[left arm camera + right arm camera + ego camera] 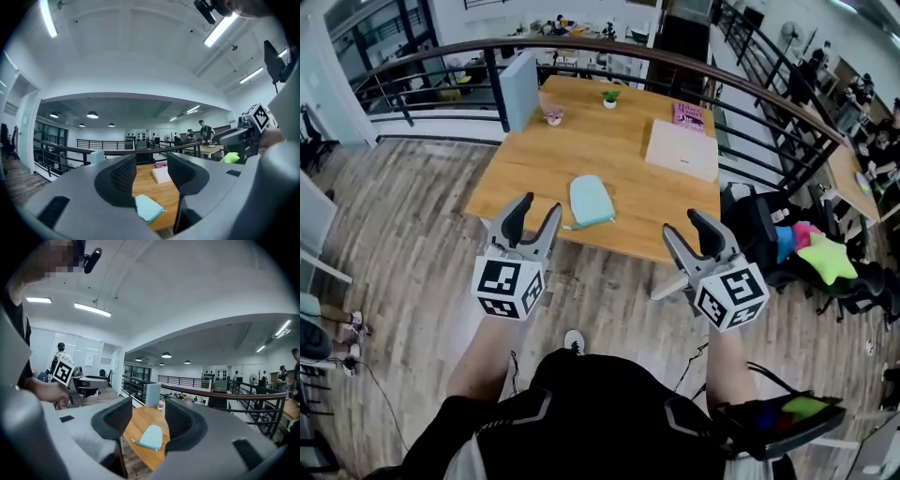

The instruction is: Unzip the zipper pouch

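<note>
A light blue zipper pouch lies flat near the front edge of the wooden table, with its zipper side toward me. It also shows between the jaws as the pouch in the left gripper view and the pouch in the right gripper view. My left gripper is held open in front of the table, short of the pouch and to its left. My right gripper is open too, short of the table's front right edge. Neither holds anything.
On the table stand a pinkish flat box, a magenta book, a small potted plant, a small pink object and a blue upright panel. A curved railing runs behind. Bags and a green star cushion lie at right.
</note>
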Motion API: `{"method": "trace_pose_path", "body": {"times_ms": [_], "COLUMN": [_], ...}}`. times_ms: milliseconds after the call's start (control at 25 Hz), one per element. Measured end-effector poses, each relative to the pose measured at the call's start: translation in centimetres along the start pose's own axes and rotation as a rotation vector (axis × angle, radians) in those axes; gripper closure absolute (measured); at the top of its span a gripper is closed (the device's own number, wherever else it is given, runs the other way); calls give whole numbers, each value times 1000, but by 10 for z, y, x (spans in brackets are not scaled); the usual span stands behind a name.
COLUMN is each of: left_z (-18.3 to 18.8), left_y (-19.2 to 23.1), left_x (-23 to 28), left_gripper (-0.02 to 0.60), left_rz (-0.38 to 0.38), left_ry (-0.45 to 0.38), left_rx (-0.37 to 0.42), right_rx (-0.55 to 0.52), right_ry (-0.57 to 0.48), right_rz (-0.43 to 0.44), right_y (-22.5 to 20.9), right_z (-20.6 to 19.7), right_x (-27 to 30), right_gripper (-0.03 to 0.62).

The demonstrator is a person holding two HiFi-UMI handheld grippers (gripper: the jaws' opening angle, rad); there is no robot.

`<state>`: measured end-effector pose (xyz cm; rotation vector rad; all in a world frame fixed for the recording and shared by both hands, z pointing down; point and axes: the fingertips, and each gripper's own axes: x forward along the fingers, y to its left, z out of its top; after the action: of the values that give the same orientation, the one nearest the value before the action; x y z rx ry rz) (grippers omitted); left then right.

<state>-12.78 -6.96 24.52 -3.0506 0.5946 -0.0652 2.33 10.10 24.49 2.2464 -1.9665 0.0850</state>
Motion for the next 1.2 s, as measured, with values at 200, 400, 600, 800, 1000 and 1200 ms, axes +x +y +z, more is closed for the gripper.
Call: {"method": "trace_pose_path", "body": {"times_ms": [200, 400, 600, 800, 1000, 1200], "left_z": [-7, -18, -32, -43, -54, -68], "left_y": [48, 79, 89, 93, 86, 75], "left_x": [23, 39, 56, 76, 97, 113], "left_gripper": [358, 357, 359, 359, 359, 358], "left_rz": [7, 8, 3, 32, 97, 169], "left_ry": [4, 10, 43, 79, 113, 136], "left_rx": [1, -14, -26, -22, -22, -31], "right_rx": [4, 6, 6, -9, -3, -16], "right_ry": [18, 36, 56, 64, 58, 69], "right_rz": [2, 15, 56, 135, 231, 356], "right_y": [-3, -4, -10, -26, -51, -75], "right_z": [4, 2, -5, -9, -18, -35], "right_x": [54, 93, 124, 156, 184, 213], "right_gripper": [372, 372, 372, 372, 373, 375]}}
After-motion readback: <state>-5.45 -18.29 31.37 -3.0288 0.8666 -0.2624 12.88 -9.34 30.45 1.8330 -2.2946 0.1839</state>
